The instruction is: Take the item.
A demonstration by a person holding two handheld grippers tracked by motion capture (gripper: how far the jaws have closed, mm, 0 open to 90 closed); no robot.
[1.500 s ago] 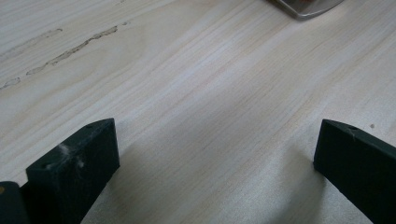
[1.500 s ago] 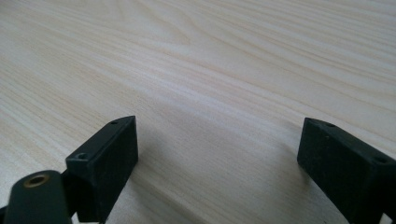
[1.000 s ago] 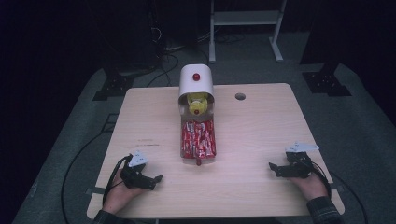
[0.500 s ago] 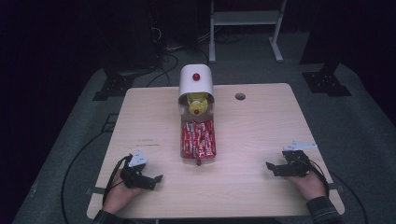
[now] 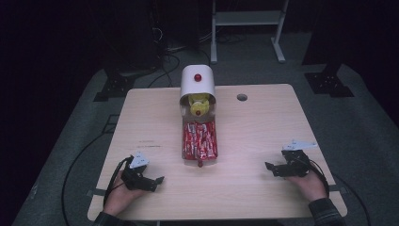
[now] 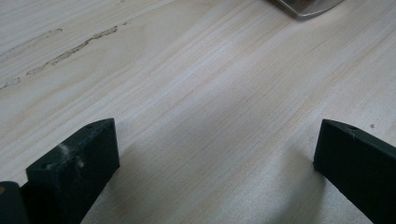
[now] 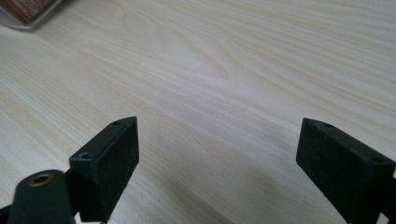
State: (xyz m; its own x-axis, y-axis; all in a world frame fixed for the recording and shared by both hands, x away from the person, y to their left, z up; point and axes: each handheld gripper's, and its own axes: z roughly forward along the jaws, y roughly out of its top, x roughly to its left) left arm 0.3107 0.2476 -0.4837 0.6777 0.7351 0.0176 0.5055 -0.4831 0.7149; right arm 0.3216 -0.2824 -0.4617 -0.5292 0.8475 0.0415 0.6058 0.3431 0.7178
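Observation:
A white dome-shaped dispenser [image 5: 197, 84] with a red knob stands at the far middle of the table, with something yellow in its mouth. In front of it a tray [image 5: 199, 161] holds several red packets [image 5: 200, 139]. My left gripper [image 5: 159, 180] rests open near the front left of the table, jaws wide apart over bare wood [image 6: 210, 116]. My right gripper [image 5: 270, 168] rests open near the front right, also with nothing between its jaws. A corner of the tray [image 6: 306, 7] lies far ahead in the left gripper view, and the tray corner [image 7: 28, 14] also lies ahead in the right gripper view.
The light wooden table [image 5: 254, 127] has a round cable hole [image 5: 242, 97] at the back right. A white frame stand [image 5: 247, 28] and dark equipment bases stand on the grey floor beyond. Cables run along the floor at the left.
The right hand and its gripper have shifted slightly toward the left and nearer the table's front. The left gripper has stayed put.

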